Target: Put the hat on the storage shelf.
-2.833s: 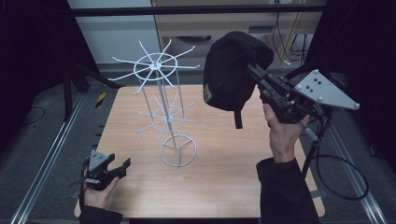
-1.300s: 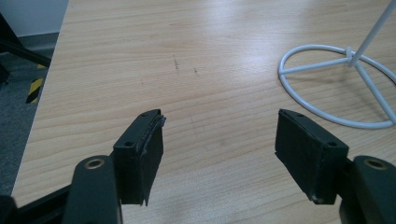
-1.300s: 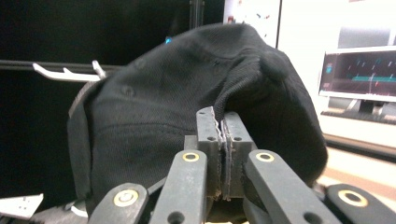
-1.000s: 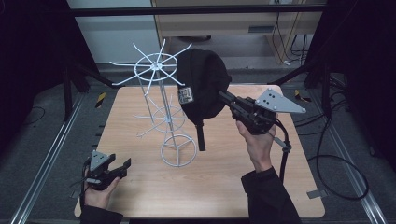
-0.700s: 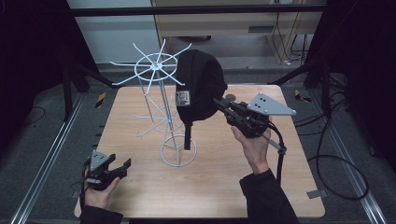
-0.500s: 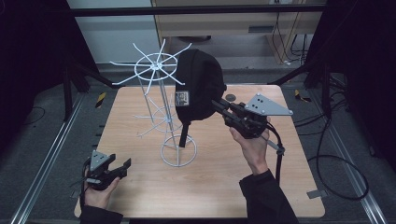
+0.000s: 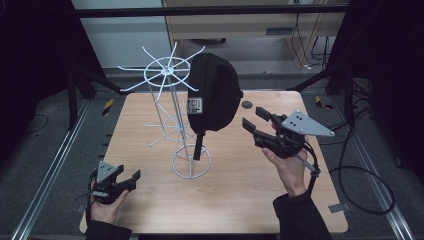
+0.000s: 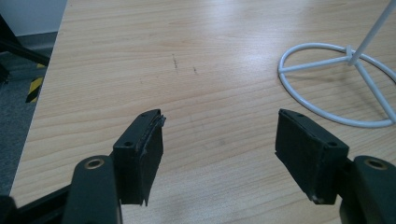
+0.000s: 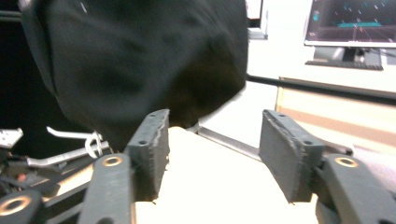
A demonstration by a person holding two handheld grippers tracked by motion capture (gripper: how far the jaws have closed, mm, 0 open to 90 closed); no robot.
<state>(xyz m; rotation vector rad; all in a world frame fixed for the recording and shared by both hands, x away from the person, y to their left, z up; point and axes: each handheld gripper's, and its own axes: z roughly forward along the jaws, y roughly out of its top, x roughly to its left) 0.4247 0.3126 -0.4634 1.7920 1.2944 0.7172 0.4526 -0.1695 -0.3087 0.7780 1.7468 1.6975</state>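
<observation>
Light-grained wooden table (image 7: 320, 200), a small dark round disc (image 7: 247, 105) near its far edge. Yellow-and-black striped markers (image 7: 107, 106) on grey floor (image 7: 45, 145) off both far corners. Black cable (image 7: 360, 175) looped at right. Lit monitor (image 9: 355, 21) beyond.

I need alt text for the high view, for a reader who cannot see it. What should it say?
A black cap hangs from a white wire rack standing on a wooden table. The right gripper is open just beside the cap, not touching it, and the left gripper rests open near the table's front left corner.
</observation>
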